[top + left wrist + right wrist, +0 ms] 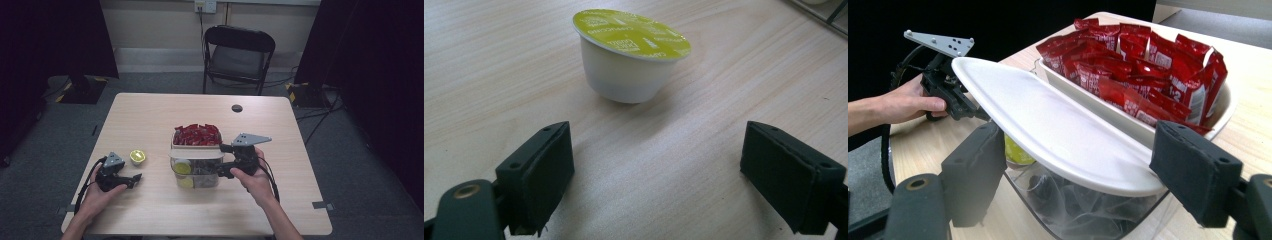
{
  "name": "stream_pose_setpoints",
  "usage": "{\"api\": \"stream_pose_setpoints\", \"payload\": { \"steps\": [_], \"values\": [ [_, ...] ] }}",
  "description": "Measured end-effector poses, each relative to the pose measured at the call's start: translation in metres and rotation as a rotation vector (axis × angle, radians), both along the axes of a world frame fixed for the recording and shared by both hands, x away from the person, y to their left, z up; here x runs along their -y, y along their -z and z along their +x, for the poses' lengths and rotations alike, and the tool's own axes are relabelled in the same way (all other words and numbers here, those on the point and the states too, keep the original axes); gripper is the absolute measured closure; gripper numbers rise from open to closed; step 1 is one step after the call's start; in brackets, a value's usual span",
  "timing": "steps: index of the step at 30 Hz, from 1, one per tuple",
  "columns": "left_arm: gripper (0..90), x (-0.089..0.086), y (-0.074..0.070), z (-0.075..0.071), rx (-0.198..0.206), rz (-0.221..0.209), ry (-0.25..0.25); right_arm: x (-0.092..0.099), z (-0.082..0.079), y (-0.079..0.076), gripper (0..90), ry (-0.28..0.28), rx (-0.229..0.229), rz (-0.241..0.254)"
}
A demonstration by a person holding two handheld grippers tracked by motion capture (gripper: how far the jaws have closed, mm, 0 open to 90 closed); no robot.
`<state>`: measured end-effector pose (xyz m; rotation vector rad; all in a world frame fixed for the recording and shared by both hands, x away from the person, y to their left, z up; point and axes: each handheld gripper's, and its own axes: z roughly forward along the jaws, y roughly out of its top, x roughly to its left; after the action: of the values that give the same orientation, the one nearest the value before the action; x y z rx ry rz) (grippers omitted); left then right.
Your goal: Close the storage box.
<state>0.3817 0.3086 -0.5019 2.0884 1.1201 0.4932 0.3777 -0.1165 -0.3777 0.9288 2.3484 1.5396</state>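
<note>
A white coffee capsule [631,55] with a yellow-green foil top stands on the table, just ahead of my left gripper [659,170], whose jaws are open and hold nothing. From above, the capsule [137,156] sits beside the left gripper [131,178]. A clear bin [196,177] with a tilted white lid [1058,125] holds more yellow-green capsules [182,167]. My right gripper [221,161] is at the bin's right side, open, its pads [1193,172] standing on either side of the lid's near edge. I cannot tell if they touch it.
A white tray [1228,107] heaped with red packets [197,135] stands directly behind the bin. A small dark disc [237,108] lies near the table's far edge. A folding chair [239,55] stands beyond the table. Bare wood extends left and right.
</note>
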Motion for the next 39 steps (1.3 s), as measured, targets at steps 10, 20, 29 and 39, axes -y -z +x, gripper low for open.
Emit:
{"api": "stream_pose_setpoints", "payload": {
  "steps": [10,20,29,39],
  "values": [
    [13.4,0.000,0.000,0.000,0.000,0.000,0.000,0.003,-0.007,0.002,14.7,0.031,0.025,-0.021],
    [13.3,0.000,0.000,0.000,-0.001,-0.001,0.000,0.018,-0.012,0.012,14.3,0.069,0.001,-0.029],
    [13.3,0.000,0.000,0.000,0.000,-0.001,0.000,0.019,-0.012,0.030,14.6,0.067,-0.035,-0.037],
    [13.3,0.000,0.000,0.000,0.000,-0.001,0.000,0.019,-0.012,0.044,15.7,0.064,-0.052,-0.063]
  ]
}}
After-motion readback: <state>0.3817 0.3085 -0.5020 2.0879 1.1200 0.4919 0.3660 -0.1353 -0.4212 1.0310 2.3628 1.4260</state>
